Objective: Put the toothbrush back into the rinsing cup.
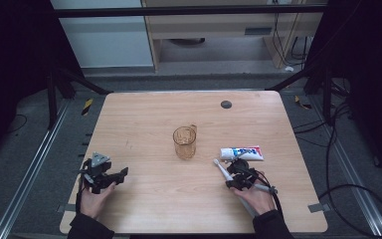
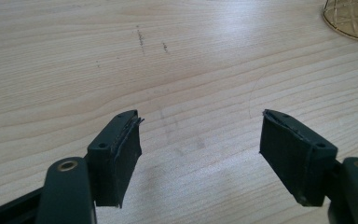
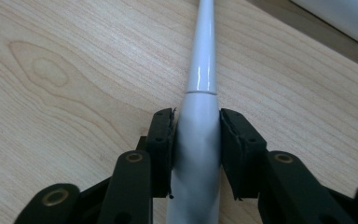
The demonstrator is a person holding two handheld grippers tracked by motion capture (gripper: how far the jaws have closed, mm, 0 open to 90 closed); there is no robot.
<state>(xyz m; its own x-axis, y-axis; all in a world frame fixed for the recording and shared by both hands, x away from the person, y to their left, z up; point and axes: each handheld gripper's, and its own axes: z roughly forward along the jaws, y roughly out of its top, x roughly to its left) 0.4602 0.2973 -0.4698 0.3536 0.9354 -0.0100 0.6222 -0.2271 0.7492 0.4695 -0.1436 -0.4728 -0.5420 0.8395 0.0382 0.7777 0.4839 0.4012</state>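
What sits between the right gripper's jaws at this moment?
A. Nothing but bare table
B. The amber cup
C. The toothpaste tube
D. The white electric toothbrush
D: in the right gripper view both pads of the right gripper press against the handle of the white electric toothbrush, which lies on the table.

Light wooden table [image 1: 144, 119], rounded corners, dark round spot [image 1: 226, 104] near far edge. Amber glass jug [image 1: 184, 142] stands mid-table. Toothpaste tube [image 1: 241, 153] lies toward right edge; white electric toothbrush [image 1: 222, 170] just beside it, nearer the near edge.
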